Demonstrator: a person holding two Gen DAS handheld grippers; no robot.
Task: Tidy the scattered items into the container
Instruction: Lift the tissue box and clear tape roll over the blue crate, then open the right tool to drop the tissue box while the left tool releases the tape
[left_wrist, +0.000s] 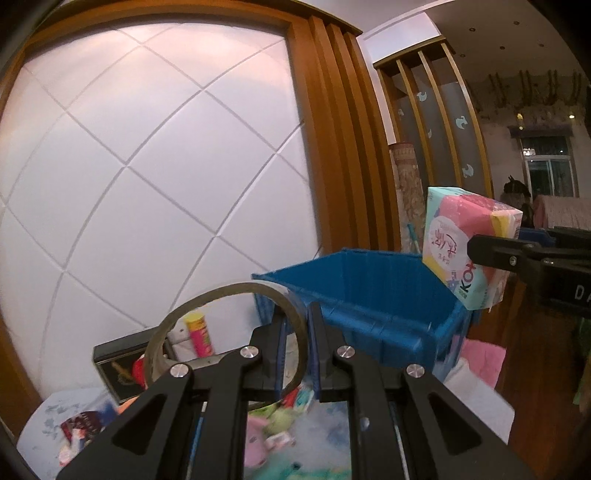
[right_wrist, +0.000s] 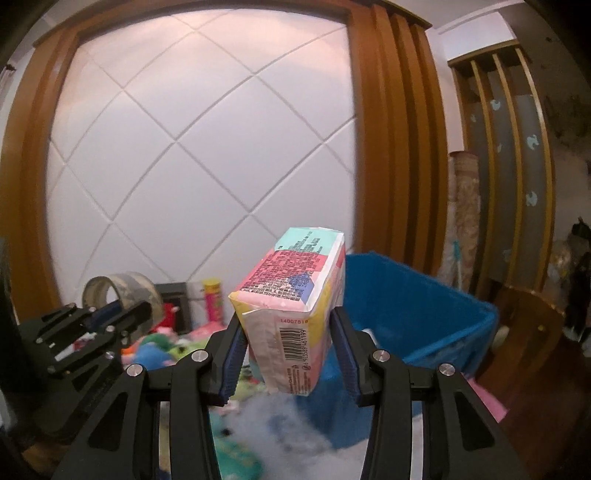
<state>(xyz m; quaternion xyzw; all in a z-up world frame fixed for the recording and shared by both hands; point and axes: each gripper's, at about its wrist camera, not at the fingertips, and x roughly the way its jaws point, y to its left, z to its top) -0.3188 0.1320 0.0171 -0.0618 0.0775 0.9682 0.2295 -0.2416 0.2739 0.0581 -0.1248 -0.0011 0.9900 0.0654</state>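
My left gripper (left_wrist: 295, 332) is shut on a roll of clear tape (left_wrist: 177, 325) and holds it up in front of the blue plastic bin (left_wrist: 388, 295); it also shows at the left of the right wrist view (right_wrist: 125, 314) with the tape roll (right_wrist: 110, 288). My right gripper (right_wrist: 288, 332) is shut on a pastel pink, yellow and teal soft pack (right_wrist: 295, 295), raised near the blue bin (right_wrist: 424, 306). In the left wrist view the pack (left_wrist: 465, 247) hangs over the bin's right rim.
Scattered soft toys and packets (left_wrist: 280, 424) lie on the pale cloth below. A yellow and pink canister (left_wrist: 199, 332) and a black box (left_wrist: 114, 365) stand by the white quilted wall. A wooden frame (left_wrist: 340, 147) rises behind the bin.
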